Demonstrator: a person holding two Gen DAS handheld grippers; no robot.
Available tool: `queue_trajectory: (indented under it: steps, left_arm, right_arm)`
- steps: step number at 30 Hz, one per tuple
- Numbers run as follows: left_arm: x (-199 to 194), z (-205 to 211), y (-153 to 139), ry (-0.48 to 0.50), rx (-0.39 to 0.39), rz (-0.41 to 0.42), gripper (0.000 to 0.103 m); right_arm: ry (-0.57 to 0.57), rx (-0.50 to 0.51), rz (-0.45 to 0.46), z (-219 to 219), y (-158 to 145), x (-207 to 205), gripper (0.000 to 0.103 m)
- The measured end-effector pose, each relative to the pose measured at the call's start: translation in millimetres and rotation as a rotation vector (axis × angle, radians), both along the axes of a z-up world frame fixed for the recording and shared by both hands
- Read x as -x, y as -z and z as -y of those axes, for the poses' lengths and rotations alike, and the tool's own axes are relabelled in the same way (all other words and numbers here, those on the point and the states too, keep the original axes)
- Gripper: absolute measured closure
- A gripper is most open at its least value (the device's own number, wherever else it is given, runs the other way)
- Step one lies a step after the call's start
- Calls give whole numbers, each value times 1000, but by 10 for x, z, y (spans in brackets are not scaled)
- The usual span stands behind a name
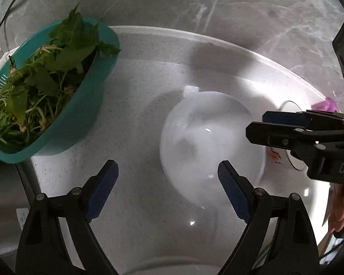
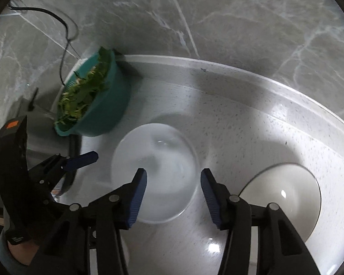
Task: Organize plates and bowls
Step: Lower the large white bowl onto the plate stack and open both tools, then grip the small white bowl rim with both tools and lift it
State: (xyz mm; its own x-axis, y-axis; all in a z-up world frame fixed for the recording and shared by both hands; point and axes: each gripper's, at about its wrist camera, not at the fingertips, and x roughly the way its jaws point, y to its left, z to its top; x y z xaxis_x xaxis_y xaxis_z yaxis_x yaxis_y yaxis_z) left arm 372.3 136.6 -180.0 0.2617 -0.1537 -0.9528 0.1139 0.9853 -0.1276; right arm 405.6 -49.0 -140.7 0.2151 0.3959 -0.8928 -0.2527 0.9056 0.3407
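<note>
I have a white bowl (image 2: 154,174) sitting on the speckled white surface (image 2: 252,123), roughly in the middle of it, with a second, greyer bowl (image 2: 284,197) well apart to its right and a teal colander of leafy greens (image 1: 57,105) off to the left against the marble wall (image 2: 217,23); in the left wrist view the white bowl (image 1: 208,144) lies just ahead and right of my left jaws.

It looks like glazed ceramic or hard glossy plastic — stiff, smooth and probably slippery, and if ceramic it would chip if knocked against the other bowl; I judge it moderately light. The only sensible hold is the rim, one finger inside and one outside the wall, since the curved body would squirt out of a pinch.

The right gripper (image 2: 173,194) is spread wide and holds nothing; its jaws hang over the near side of the white bowl, though whether a fingertip touches the rim I cannot tell — the frame is blurred there. The left gripper (image 1: 168,188) is also spread wide and empty, apart from the bowl, poised over the bare surface (image 1: 130,119) beside it; seen from the left wrist, the right gripper (image 1: 259,126) comes in edge-on from the right.
</note>
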Motion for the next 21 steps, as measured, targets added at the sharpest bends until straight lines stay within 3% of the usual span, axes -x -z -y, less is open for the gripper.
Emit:
queue_trajectory:
  steps: [8, 13, 15, 16, 17, 21]
  left_arm:
    - [-148, -4, 254, -7, -14, -44, 15]
    - [-151, 8, 351, -23, -16, -47, 19]
    - [-150, 6, 345, -21, -30, -32, 40]
    - [-159, 0, 349, -22, -28, -34, 56]
    - [-173, -12, 362, -27, -27, -38, 69]
    - [-163, 91, 323, 2, -9, -33, 81]
  right_arm:
    - [-32, 48, -70, -89, 305, -200, 51]
    - [-57, 76, -79, -156, 383, -204, 61]
    - [-59, 98, -81, -166, 391, -213, 70]
    - [-65, 114, -74, -174, 391, -211, 75]
    - [-75, 123, -71, -181, 395, -213, 87]
    - [-92, 144, -80, -187, 455, -234, 92]
